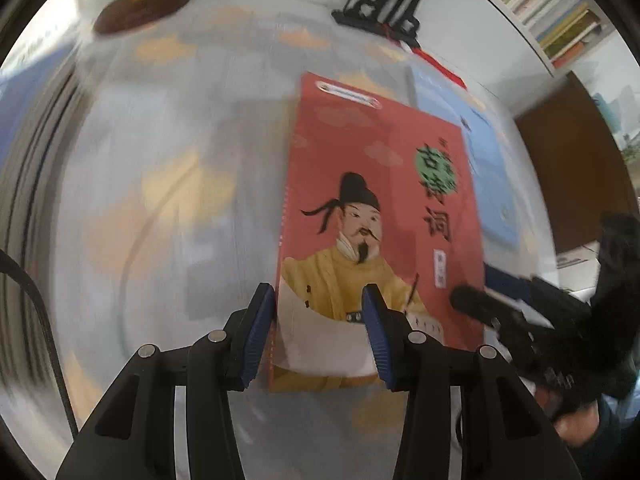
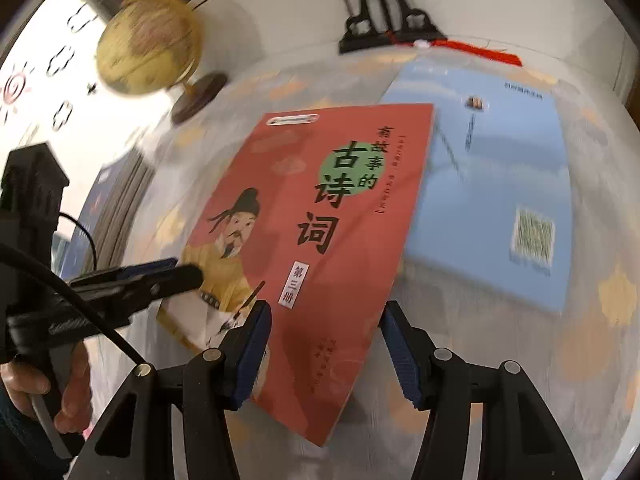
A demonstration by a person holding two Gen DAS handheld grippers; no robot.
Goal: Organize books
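Red book (image 1: 380, 216) lies flat on the desk (image 1: 160, 200), cover up, showing a figure in a yellow robe and large dark characters beside a green disc. In the left wrist view it fills the centre and lower centre; its left edge runs down toward the left claw (image 1: 320, 332). That claw's blue pads stand apart, the left pad (image 1: 256, 336) just beside the book's left edge and the right pad over the cover; whether either pad touches the book cannot be told. Blue book (image 2: 492, 184) lies flat to the right of the red one, its near-left corner tucked under the red cover's right edge; a square code patch shows on its lower right. In the right wrist view the red book sits tilted, its lower corner pointing to the bottom centre of the frame. Right claw (image 2: 324, 344) stands with pads apart over the red book's lower part, left pad (image 2: 250, 356) above the cover, right pad off its right edge over the desk; contact cannot be told. The left claw enters that view from the left, held by a hand (image 2: 52, 384) at lower left. Globe (image 2: 148, 44) on a dark base stands upper left, a black stand (image 2: 384, 20) with a red tassel (image 2: 480, 50) at top centre. Shelf of books (image 1: 552, 8) upper right in the left view. Desk covering is pale with faint orange cloud shapes; edges blurred.
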